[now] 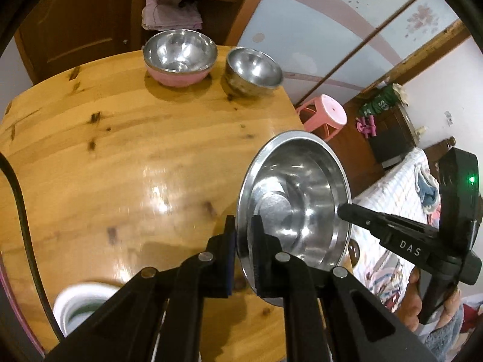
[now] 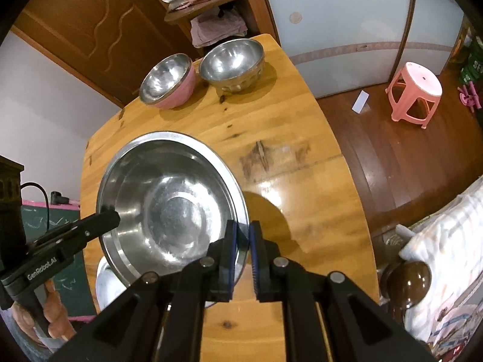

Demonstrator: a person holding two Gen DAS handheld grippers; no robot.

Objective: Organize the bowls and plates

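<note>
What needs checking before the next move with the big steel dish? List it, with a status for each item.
1. Left gripper shut on the rim of the wide shallow stainless steel dish: ok.
2. Right gripper shut on the opposite rim: ok.
3. Dish is empty: ok.
4. Dish clear of the round wooden table: probably ok, since it casts a shadow on the wood.
5. Pink-sided steel bowl and all-steel bowl at the far edge stand apart from the dish: ok.
6. Gap to the silvery plate under the dish's near edge: cannot tell.
</note>
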